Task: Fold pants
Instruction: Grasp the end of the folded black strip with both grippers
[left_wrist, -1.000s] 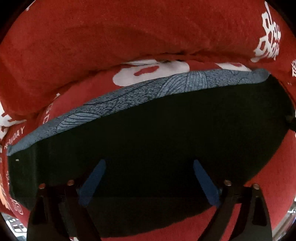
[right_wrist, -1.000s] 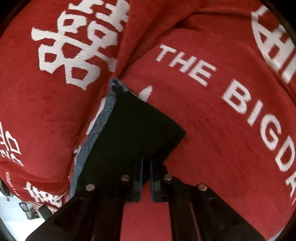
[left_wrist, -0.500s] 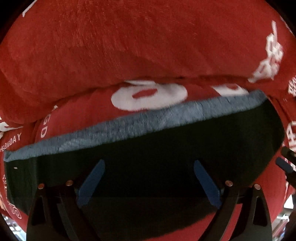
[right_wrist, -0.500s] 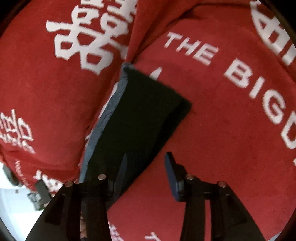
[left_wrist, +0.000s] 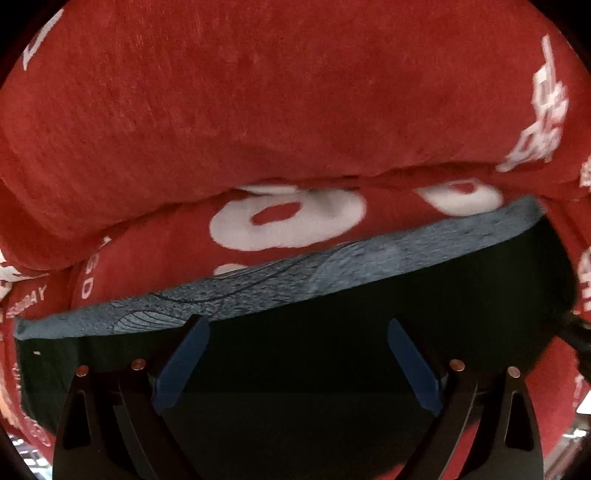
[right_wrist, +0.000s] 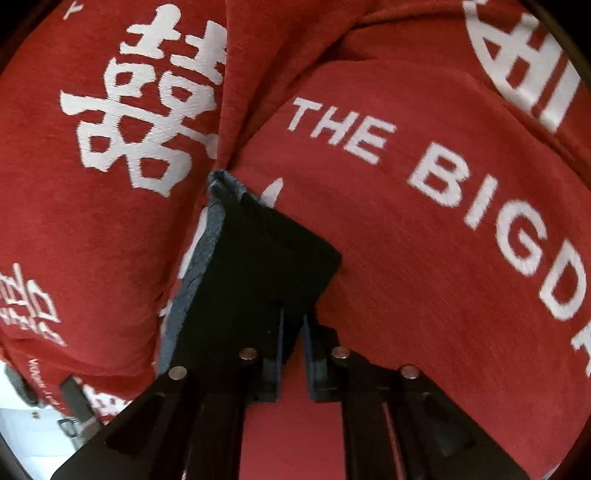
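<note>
Right gripper re-closing at the corner of the folded pants; left gripper held open above them.

Your right gripper, clamped shut a second ago and then spread half a second ago, is now closing again: its jaws stand a narrow gap apart at the near edge of the dark, flat-folded fabric pants, and you cannot tell whether cloth lies between them. The pants lie on the red plush blanket with white lettering, their grey-blue patterned edge band facing the raised blanket fold. Your left gripper remains wide open over the dark panel, gripping nothing. This release-and-regrip suggests a corner adjustment; confirm cloth is caught before you pull the next fold.
</note>
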